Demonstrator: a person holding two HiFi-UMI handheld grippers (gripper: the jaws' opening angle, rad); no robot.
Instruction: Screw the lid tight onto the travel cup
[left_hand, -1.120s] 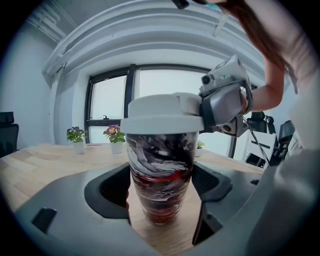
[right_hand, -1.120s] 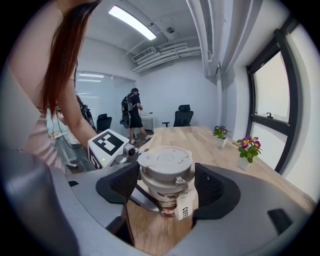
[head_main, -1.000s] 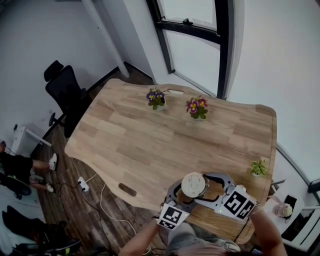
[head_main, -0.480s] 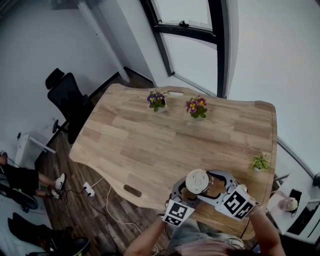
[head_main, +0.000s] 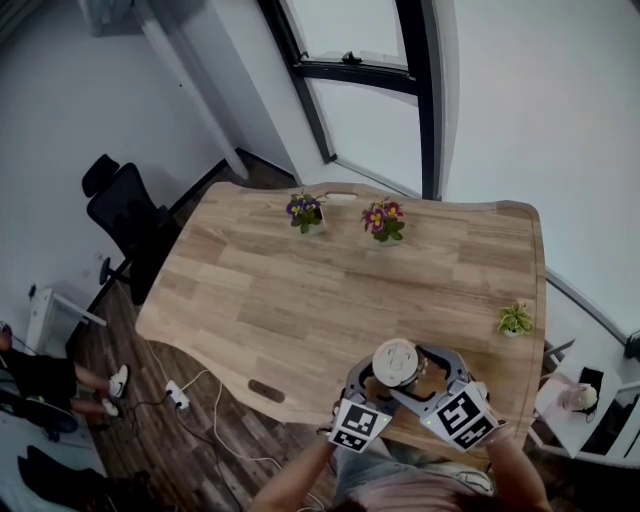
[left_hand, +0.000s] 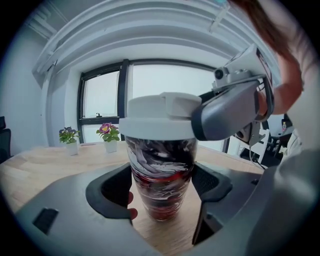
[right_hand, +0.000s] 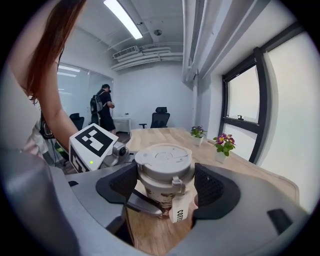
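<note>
Open table (head_main: 300, 290) spreads beyond the travel cup (head_main: 396, 362); two flower pots (head_main: 305, 212) stand far off, a small plant (head_main: 515, 320) right.

A: Any legible text?
B: One item. "COTT" is printed vertically on a white tag (right_hand: 178, 212) hung from the lid (right_hand: 164, 159) of the travel cup (right_hand: 156, 196). Further letters cannot be made out.
A: Other signs?
B: Square black-and-white patterns are seen on the marker cube (right_hand: 91, 142).

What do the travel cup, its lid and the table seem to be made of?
The travel cup: glossy, probably plastic, since highlights lie over a swirled dark and red pattern. The lid: matte off-white plastic, with a moulded flip tab. The table: pale wood or wood laminate, with visible plank grain.
</note>
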